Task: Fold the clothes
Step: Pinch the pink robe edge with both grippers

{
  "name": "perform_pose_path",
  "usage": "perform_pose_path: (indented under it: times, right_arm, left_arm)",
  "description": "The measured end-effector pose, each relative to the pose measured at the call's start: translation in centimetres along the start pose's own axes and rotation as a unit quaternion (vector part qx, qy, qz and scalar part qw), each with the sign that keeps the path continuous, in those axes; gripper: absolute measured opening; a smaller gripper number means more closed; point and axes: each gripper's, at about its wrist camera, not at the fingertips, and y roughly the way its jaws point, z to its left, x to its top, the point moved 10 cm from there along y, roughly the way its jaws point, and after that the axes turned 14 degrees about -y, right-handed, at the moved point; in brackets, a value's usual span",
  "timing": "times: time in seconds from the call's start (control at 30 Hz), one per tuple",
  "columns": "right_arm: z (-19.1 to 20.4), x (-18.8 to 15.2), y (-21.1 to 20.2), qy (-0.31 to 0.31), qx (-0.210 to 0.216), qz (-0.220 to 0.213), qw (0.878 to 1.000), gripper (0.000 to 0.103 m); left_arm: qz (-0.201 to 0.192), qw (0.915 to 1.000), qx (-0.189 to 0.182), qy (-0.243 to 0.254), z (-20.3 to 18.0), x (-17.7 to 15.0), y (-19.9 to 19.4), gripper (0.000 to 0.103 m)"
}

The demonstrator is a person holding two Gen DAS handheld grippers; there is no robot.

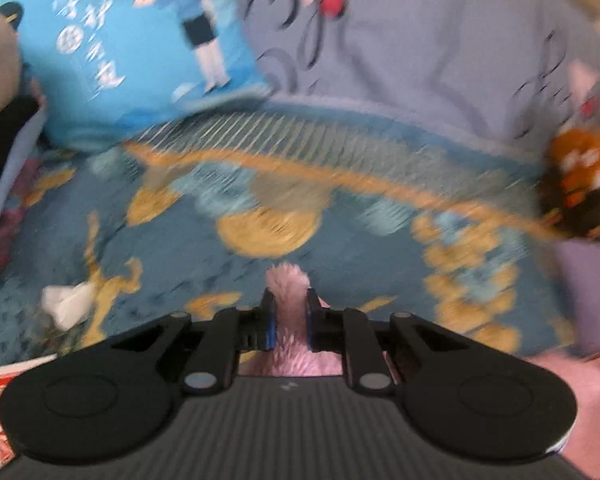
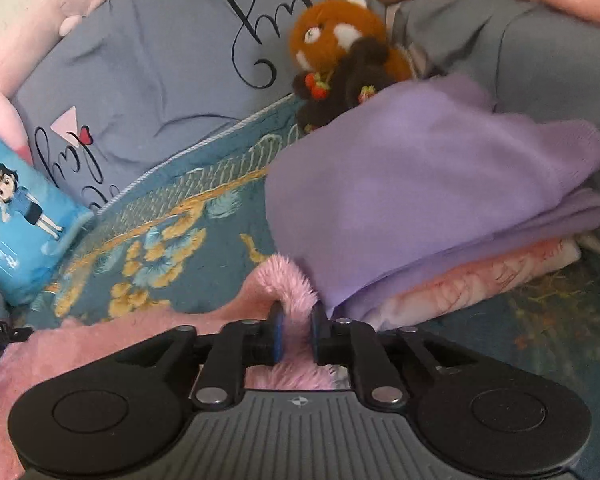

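Bed (image 2: 204, 240): I see a teal bedspread with gold flowers and a gold band across both views; it carries everything here, so this is my folding surface.
Grey quilt (image 2: 140, 68): it lies bunched along the far side of the bed, with black script and small red hearts on it.
Folded pile (image 2: 428, 184): a purple garment sits on top of a pale pink printed one, at the right of my right view. I judge these are finished pieces.
Blue cushion (image 1: 140, 52): a cartoon figure is printed on it; it leans against the quilt, far left.
Plush toy (image 2: 340, 52): a brown and white animal, lying between the quilt and the purple pile.
Pink fluffy garment (image 2: 100, 344): this is the piece I am working on. It spreads low and left in my right view, close under the rig, on the near part of the bed.
Right tongs (image 2: 296, 336): clenched on a pinch of the pink fluff, which curls up between the pads.
Left tongs (image 1: 288, 316): also clenched on a tuft of the same pink fabric. This view is smeared by blur, so I cannot read detail beyond that.
White scrap (image 1: 68, 300): a small crumpled thing on the bedspread, left of my left tongs; I cannot tell what it is.
Step in hand: I judge both grips are set on one edge of the pink garment, at the start of a fold.
Next move: I should lift both pinches together, keep the edge taut between them, and carry it across the open teal patch, clear of the purple pile and the toy. The fluff is thick and may slip, so I must keep both grips firm.
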Motion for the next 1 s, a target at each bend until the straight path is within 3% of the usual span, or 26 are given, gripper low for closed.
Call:
perform_pose_path:
  times: [0.03,0.07,0.1,0.13,0.27,0.3,0.4,0.47,0.53,0.6,0.67,0.77,0.87,1.0]
  right_arm:
    - [-0.4,0.2,-0.9,0.002,-0.015,-0.014,1.000,0.021]
    - [-0.8,0.5,-2.1,0.006,-0.031,-0.028,0.999,0.035]
    - [-1.0,0.7,-3.4,0.006,-0.043,-0.043,0.998,0.039]
    - [-1.1,0.7,-4.7,0.006,-0.048,-0.057,0.997,0.039]
    - [0.4,-0.7,-9.8,-0.027,0.006,-0.088,0.996,0.043]
    - [0.3,-1.6,-10.9,-0.039,0.012,-0.085,0.996,0.046]
    - [-1.5,-4.9,-12.8,-0.022,0.045,-0.058,0.997,0.060]
    - [-3.4,-7.6,-13.2,0.027,0.060,-0.028,0.997,0.061]
    - [-4.4,-9.6,-13.7,0.058,0.072,-0.014,0.996,0.062]
    - [-4.7,-10.7,-14.1,0.090,0.101,-0.017,0.991,0.065]
    - [-4.7,-10.2,-14.2,0.110,0.135,-0.029,0.984,0.070]
    - [-4.5,-7.5,-13.8,0.105,0.178,-0.052,0.977,0.083]
    - [-4.1,-4.4,-12.1,0.078,0.193,-0.056,0.976,0.090]
    - [-4.1,-2.3,-7.5,0.034,0.177,-0.006,0.984,0.090]
  left_arm:
    - [-0.006,0.9999,0.007,-0.004,0.5,0.0,-0.3,0.023]
    - [-0.012,0.9998,0.015,-0.008,1.1,-0.1,-0.7,0.027]
    - [-0.018,0.9995,0.022,-0.012,1.6,-0.1,-1.0,0.038]
    - [-0.030,0.9993,0.015,-0.017,2.1,0.2,-2.2,0.046]
    - [-0.081,0.9962,-0.026,-0.019,3.6,1.1,-8.4,0.054]
    - [-0.087,0.9954,-0.039,-0.011,3.8,0.7,-10.0,0.062]
    - [-0.098,0.9927,-0.070,0.010,4.6,-1.2,-14.0,0.100]
    - [-0.076,0.9948,-0.067,-0.003,6.2,-4.0,-14.9,0.102]
    - [-0.028,0.9961,-0.069,-0.048,8.2,-7.0,-14.4,0.102]
    - [0.024,0.9889,-0.097,-0.110,10.1,-9.7,-13.4,0.102]
    - [0.067,0.9743,-0.132,-0.169,11.4,-11.4,-12.3,0.102]
    - [0.092,0.9582,-0.170,-0.211,12.5,-11.0,-11.3,0.102]
    - [0.127,0.9438,-0.220,-0.211,12.0,-9.0,-10.4,0.102]
    - [0.170,0.9488,-0.205,-0.170,10.4,-6.7,-6.8,0.103]
